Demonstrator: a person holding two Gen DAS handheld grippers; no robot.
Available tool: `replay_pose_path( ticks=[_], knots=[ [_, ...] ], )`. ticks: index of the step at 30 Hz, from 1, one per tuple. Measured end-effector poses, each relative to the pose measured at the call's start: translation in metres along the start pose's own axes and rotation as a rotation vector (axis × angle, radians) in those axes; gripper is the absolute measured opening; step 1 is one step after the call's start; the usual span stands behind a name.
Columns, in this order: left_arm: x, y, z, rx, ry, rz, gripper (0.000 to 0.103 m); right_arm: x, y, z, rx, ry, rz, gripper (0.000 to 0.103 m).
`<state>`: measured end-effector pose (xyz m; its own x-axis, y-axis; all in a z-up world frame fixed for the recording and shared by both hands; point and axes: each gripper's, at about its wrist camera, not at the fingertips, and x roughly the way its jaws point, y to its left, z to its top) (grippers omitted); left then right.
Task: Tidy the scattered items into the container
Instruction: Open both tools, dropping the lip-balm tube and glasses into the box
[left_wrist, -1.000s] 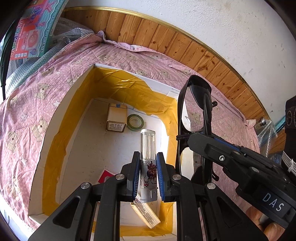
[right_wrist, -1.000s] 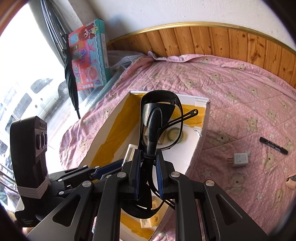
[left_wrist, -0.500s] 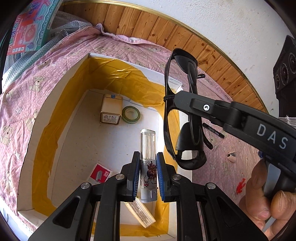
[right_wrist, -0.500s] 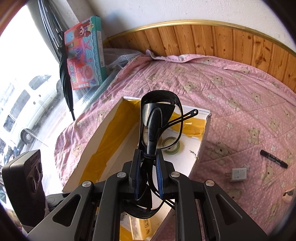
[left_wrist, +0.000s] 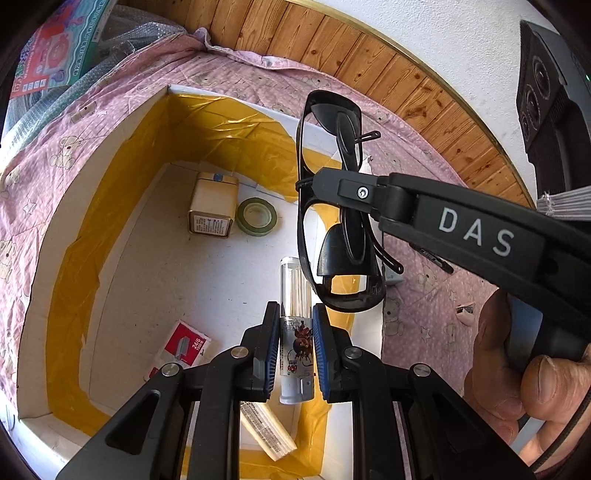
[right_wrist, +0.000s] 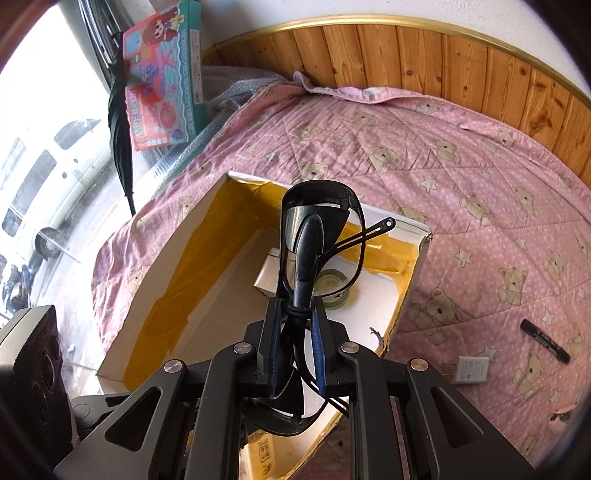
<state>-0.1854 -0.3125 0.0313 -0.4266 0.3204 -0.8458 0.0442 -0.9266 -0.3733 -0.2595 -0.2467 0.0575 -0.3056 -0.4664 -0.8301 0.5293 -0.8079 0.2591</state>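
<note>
At far left of the left wrist view, a toy box (left_wrist: 48, 48) leans at 10 o'clock beyond the pink bear-print bed cover (left_wrist: 74, 122). Cardboard box (left_wrist: 92, 155) sits open on the bed, white outside, yellow tape lining its inner walls, white floor. Inside: red-and-white staples pack (left_wrist: 183, 349) at 7 o'clock, small tan carton (left_wrist: 212, 208) and green tape roll (left_wrist: 257, 216) side by side near the far wall, printed white stick (left_wrist: 267, 430) at the near wall.

Left hand-held gripper (left_wrist: 294, 345) is closed on a clear tube (left_wrist: 294, 295) with a cartoon sticker and white cap, tube pointing toward 12 o'clock, held above the box floor near the right wall. Bare floor shows between the tube and the carton.

Right hand-held gripper (right_wrist: 294, 345) is clamped on folded black glasses (right_wrist: 314, 240), gripped around the middle, frame standing on end, one temple arm sticking out toward 2 o'clock. Glasses hang over the box's right wall, lower lens rim just above the tube's far end in the left view; contact unclear. A hand (left_wrist: 517, 369) holds the right handle at 4 o'clock.

Right of the box, on the bed cover: white charger plug (right_wrist: 471, 369) at 4 o'clock near the torn box corner, black marker (right_wrist: 545, 340) further right, well apart from the box. Wood panelling (right_wrist: 443, 62) runs behind the bed.
</note>
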Motion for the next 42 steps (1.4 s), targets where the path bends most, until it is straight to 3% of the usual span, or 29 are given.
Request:
replay_pose_path(
  ticks=[12,22,42],
  knots=[
    [0.007,-0.004,-0.003,0.016,0.007,0.044,0.018,0.019,-0.002,0.003,-0.034,0.060,-0.005,0.017],
    [0.005,0.021,0.000,-0.068,0.013,0.043,0.022,0.017,-0.012,0.001,0.021,0.047,0.001,0.021],
    [-0.025,0.019,-0.027,-0.016,-0.032,0.028,0.027,-0.014,0.009,-0.053,0.126,0.000,0.106,0.021]
  ],
)
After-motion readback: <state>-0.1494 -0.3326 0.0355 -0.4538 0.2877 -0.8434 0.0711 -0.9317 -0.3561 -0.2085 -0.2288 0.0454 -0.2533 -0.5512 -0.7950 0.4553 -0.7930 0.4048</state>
